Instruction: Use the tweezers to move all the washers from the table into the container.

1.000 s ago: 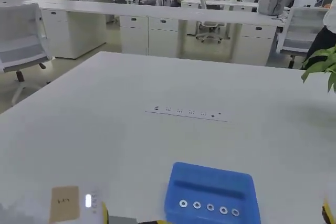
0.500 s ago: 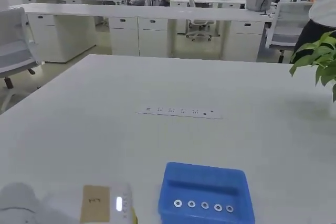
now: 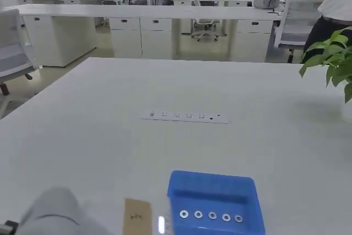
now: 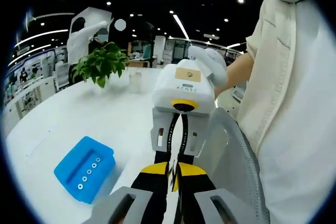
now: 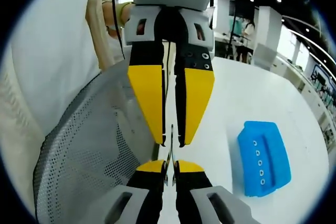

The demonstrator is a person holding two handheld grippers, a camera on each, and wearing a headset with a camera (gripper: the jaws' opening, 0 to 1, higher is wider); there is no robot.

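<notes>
The left gripper (image 4: 173, 174) is held tip to tip with the right gripper (image 5: 169, 174), off to one side of the blue container (image 4: 73, 162). The left gripper's fingers (image 4: 152, 170) are drawn close, with a mere slit between them, and the thin tweezers (image 5: 171, 148) are pinched there. The right gripper's fingers (image 5: 189, 167) are likewise closed on the other end of the tweezers. Five washers (image 3: 212, 215) are seen in a row inside the container, which rests on the table (image 3: 165, 81). A power strip (image 3: 184, 116) lying beyond the container is shown by the head view. A mesh chair back (image 5: 79, 156) beside the grippers is shown by the two gripper views.
</notes>
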